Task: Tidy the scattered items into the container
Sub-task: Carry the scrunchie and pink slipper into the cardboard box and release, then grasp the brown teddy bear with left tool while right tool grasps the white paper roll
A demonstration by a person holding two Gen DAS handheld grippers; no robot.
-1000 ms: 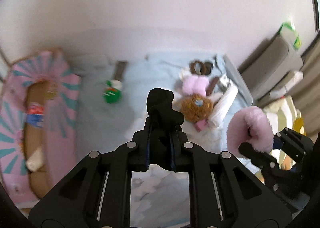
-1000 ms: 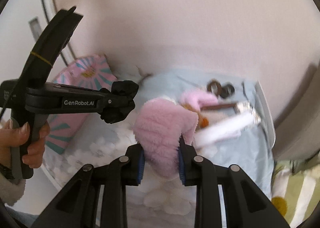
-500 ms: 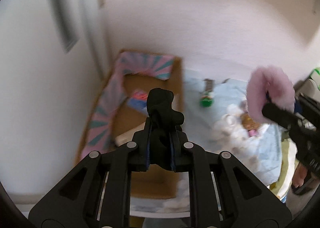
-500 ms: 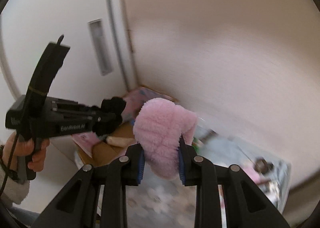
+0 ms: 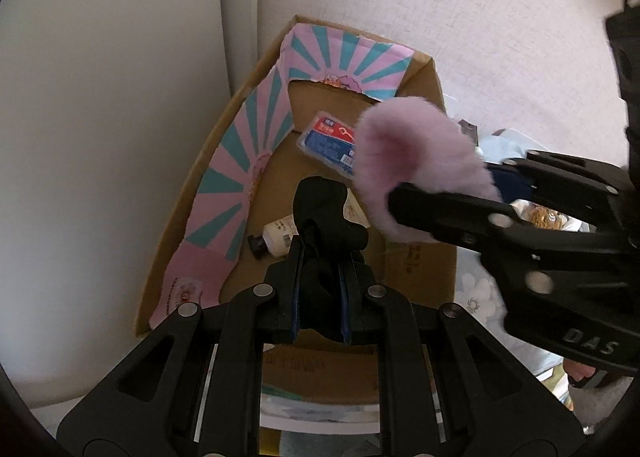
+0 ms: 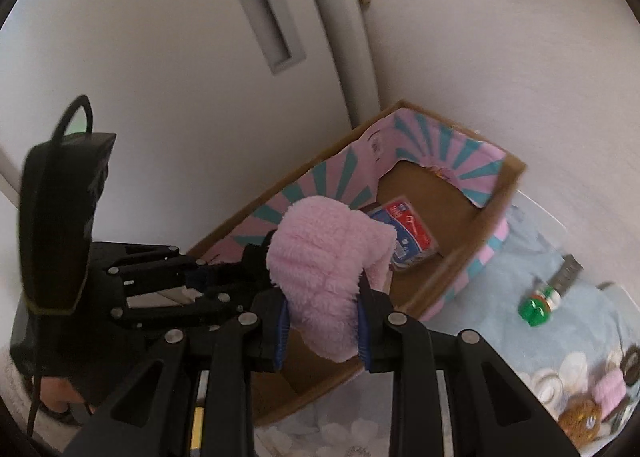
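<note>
My left gripper [image 5: 320, 285] is shut on a black scrunchie [image 5: 322, 213] and holds it above the open cardboard box [image 5: 412, 269] with pink and teal flaps. My right gripper [image 6: 323, 321] is shut on a fluffy pink scrunchie [image 6: 320, 277], also above the box [image 6: 492, 217]; it shows in the left wrist view [image 5: 412, 169] too. The box holds a blue and red packet [image 5: 328, 139] and a small white bottle [image 5: 276, 237]. A green toy [image 6: 536, 307] lies on the light blue cloth [image 6: 520, 281].
The box stands in a corner between a white door [image 6: 200, 57] and a wall [image 5: 480, 17]. A brown plush item [image 6: 580, 419], a pink item [image 6: 610, 393] and a dark strip [image 6: 566, 273] lie on the cloth at right.
Both grippers have swung left from over the cloth to over the box, each still holding its scrunchie. The right gripper has come close beside the left one.
</note>
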